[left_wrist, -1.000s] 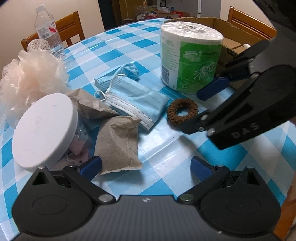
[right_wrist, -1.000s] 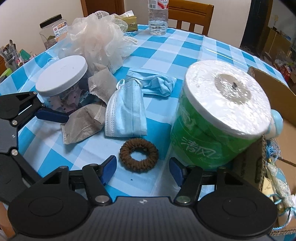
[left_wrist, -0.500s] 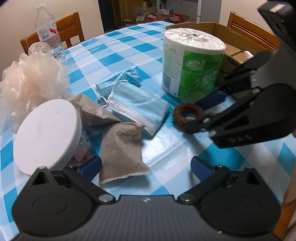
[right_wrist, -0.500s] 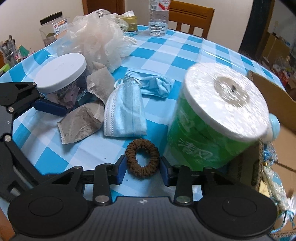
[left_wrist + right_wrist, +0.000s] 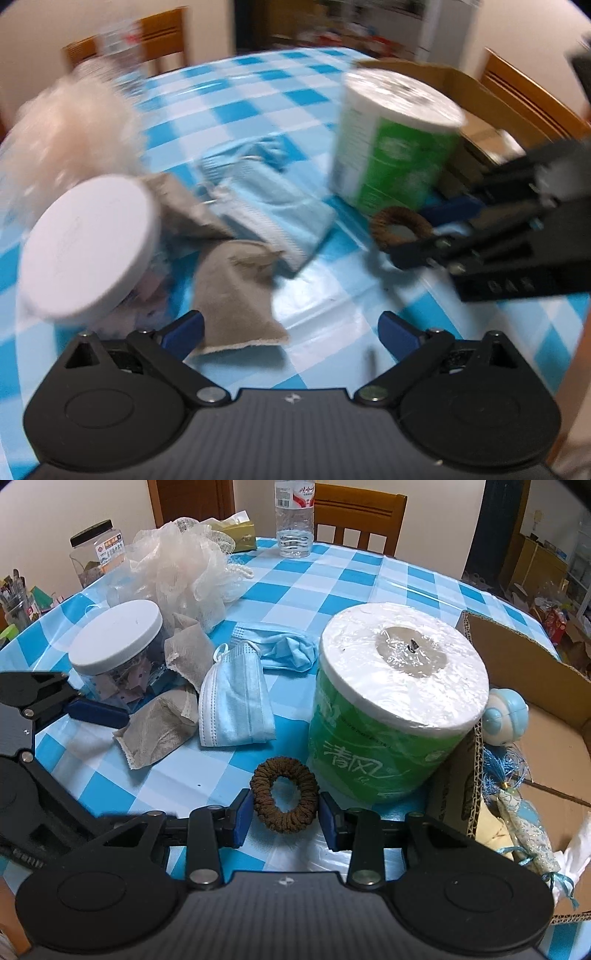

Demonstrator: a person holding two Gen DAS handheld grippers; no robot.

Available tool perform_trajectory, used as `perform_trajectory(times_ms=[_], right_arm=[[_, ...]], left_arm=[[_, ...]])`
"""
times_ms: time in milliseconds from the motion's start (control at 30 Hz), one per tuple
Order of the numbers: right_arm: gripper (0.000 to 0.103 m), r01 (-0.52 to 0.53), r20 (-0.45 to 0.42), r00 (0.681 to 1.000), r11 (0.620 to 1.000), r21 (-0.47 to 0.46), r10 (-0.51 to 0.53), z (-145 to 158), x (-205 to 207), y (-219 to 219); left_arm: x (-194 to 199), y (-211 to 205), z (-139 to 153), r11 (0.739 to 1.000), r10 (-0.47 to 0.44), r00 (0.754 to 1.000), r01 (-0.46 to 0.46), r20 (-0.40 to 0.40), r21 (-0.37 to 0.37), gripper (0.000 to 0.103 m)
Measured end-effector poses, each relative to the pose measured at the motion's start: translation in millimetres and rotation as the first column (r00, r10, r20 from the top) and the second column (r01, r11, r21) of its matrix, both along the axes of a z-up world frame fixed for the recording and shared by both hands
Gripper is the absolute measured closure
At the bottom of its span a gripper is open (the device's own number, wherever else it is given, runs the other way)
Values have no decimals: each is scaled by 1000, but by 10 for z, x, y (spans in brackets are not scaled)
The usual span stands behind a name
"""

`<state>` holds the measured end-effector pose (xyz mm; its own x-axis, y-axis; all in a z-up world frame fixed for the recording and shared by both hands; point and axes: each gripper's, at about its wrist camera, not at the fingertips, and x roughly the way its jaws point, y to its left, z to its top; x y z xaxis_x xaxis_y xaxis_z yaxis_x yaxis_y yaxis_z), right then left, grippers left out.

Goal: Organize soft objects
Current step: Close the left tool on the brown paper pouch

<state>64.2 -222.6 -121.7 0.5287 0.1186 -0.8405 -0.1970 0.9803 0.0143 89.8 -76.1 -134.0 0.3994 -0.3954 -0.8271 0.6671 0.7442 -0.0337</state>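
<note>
We see a blue-checked tablecloth (image 5: 325, 602) with wooden chairs (image 5: 360, 515) beyond it. Beside the paper roll (image 5: 399, 709), our right gripper (image 5: 285, 814) clenches the brown scrunchie (image 5: 284, 795); our left gripper (image 5: 291, 330) gapes empty.

Table (image 5: 369, 587): you work over a blue-and-white checked cloth.
On it: toilet roll (image 5: 397, 705), face masks (image 5: 236, 701), brown cloths (image 5: 159, 727), white-lidded jar (image 5: 118, 646), mesh sponge (image 5: 181, 572), water bottle (image 5: 294, 517), cardboard box (image 5: 517, 657).
</note>
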Motion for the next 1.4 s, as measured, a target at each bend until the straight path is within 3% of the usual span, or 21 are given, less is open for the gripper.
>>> perform_trajectory(times_ms=[100,200,333,433,500,667,900,1133,1233,1400], right_arm=[[60,-1,1,1000,1000,3,1,7,-8,-10],[60,-7,-3,1000,1000,2,7,3,-29,-22],[60,-17,-12,1000,1000,-2,17,-23,-43,-26],[60,-22,-11,1000,1000,-6,22,-22,-58,-33],[60,-24,-12,1000,1000,-4,24,-19,-58,-43],[60,-29,-15,999,1000,-5,29,-32,-45,-51],[60,-36,-18,999,999,-4,36,-38,-35,-56],[60,-42,-17,999,999,-3,42,-35,-52,-53],[60,-42,-15,999,999,-3,42,-32,-62,-53],[60,-42,-8,999,999,-3,42,6,-84,-65]], left_arm=[[9,68,-16,991,130,991,-130,2,-14,5],[24,141,-64,967,255,967,-255,9,-28,11],[97,167,-123,939,341,940,-341,8,-51,24],[89,129,-140,928,372,927,-370,43,-44,42],[62,109,-135,925,380,923,-378,67,-36,53],[7,131,-106,917,398,915,-396,67,-38,59],[-71,127,-71,922,386,921,-385,46,-33,43],[22,10,-133,926,378,922,-377,82,-35,45],[19,-25,-138,926,378,922,-375,84,-47,60],[-6,-52,-109,932,362,928,-359,91,-43,71]])
